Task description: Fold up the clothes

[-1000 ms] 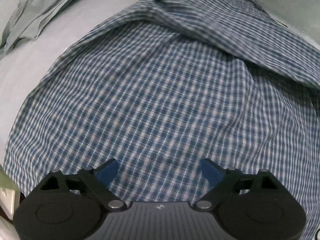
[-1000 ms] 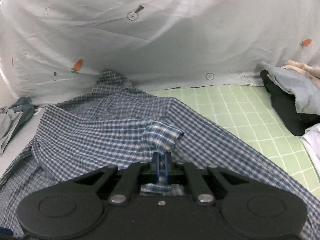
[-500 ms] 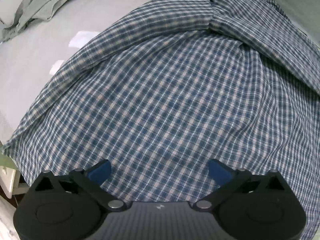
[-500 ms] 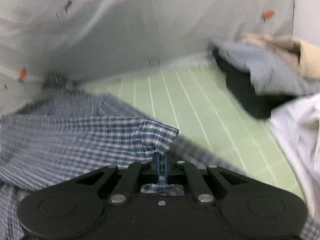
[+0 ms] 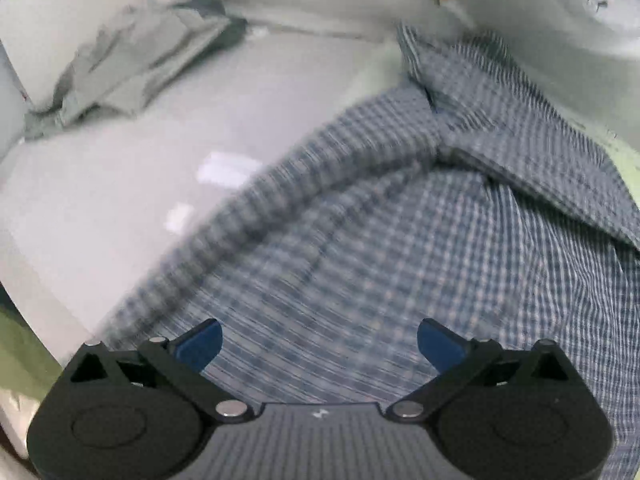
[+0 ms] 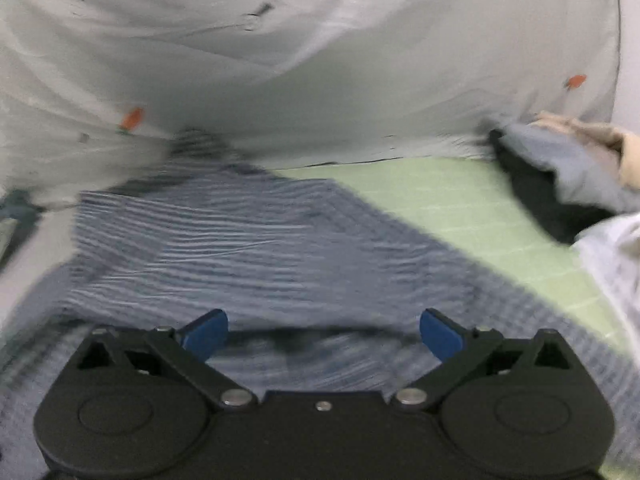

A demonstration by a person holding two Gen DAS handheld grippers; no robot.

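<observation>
With the right hand-held gripper (image 6: 323, 330) springing open over the checked shirt (image 5: 420, 240) on the worktop (image 5: 120, 208) and the left hand-held gripper (image 5: 319, 340) wide and empty, we should next pinch seams, not loose cloth.

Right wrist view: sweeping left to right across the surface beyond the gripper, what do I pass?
Checked shirt → bare green grid mat → dark garment under a grey-blue one → white cloth at the right edge.
</observation>
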